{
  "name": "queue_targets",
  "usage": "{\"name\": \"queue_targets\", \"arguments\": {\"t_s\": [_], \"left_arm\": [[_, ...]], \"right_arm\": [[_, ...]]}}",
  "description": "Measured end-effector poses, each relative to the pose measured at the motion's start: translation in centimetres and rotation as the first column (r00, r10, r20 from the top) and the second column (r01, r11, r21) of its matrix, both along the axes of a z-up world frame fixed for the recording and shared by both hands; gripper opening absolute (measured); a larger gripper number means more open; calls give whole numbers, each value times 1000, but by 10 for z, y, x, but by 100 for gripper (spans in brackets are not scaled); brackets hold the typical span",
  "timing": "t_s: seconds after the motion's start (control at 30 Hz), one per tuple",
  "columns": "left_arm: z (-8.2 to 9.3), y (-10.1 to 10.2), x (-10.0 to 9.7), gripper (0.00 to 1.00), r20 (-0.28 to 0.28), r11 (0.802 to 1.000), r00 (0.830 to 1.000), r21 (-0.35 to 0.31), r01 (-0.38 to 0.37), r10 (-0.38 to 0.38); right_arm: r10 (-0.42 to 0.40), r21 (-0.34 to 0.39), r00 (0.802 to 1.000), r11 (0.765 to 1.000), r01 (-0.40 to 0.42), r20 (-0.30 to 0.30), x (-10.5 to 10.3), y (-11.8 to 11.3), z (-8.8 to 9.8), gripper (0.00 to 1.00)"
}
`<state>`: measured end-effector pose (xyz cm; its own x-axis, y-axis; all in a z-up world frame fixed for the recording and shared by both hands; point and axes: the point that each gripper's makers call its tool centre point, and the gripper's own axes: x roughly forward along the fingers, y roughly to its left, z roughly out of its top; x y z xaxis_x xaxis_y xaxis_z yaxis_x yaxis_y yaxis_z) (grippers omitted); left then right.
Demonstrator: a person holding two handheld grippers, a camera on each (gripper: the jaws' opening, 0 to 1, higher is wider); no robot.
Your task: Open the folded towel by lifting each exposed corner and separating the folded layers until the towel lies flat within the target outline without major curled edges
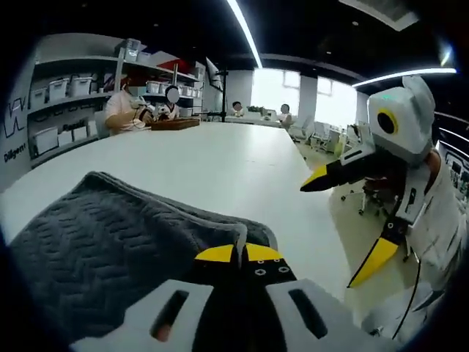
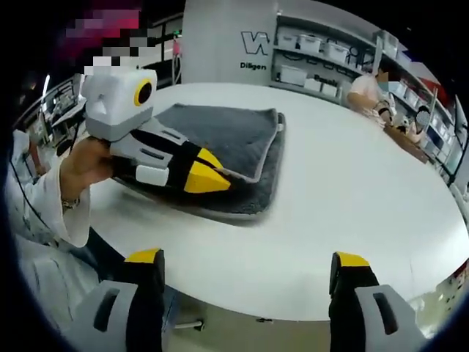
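Note:
A dark grey folded towel (image 1: 95, 242) (image 2: 220, 132) with a pale trim lies near the edge of a white round table (image 1: 220, 161) (image 2: 352, 198). My left gripper (image 1: 238, 253) (image 2: 220, 182) has its yellow-tipped jaws pressed together on the towel's near corner, where the trim of the top layer runs in between them. The right gripper (image 2: 249, 260) (image 1: 328, 235) hovers off the table's edge, a little away from the towel, its jaws wide apart with nothing between them.
A brown wooden tray (image 1: 174, 123) (image 2: 407, 143) sits at the table's far side, where people sit. Shelves with white bins (image 1: 66, 88) (image 2: 315, 51) line the wall. Office chairs (image 1: 370, 194) stand on the floor beyond the table's edge.

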<state>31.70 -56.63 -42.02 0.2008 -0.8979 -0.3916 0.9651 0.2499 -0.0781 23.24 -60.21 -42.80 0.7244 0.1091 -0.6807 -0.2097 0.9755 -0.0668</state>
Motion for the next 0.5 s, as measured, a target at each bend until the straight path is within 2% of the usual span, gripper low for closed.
{"name": "queue_targets", "arguments": {"t_s": [0.17, 0.3, 0.5], "left_arm": [[2, 0, 0, 2, -30, 1000, 1000, -21, -9, 8], [7, 2, 6, 1, -61, 997, 997, -59, -47, 44], [17, 15, 23, 1, -115, 981, 985, -126, -145, 131]], "right_arm": [[0, 0, 1000, 1000, 0, -2, 0, 0, 0, 92], [7, 4, 1000, 1000, -7, -5, 2, 2, -1, 90], [13, 5, 1000, 1000, -13, -10, 4, 4, -1, 88]]}}
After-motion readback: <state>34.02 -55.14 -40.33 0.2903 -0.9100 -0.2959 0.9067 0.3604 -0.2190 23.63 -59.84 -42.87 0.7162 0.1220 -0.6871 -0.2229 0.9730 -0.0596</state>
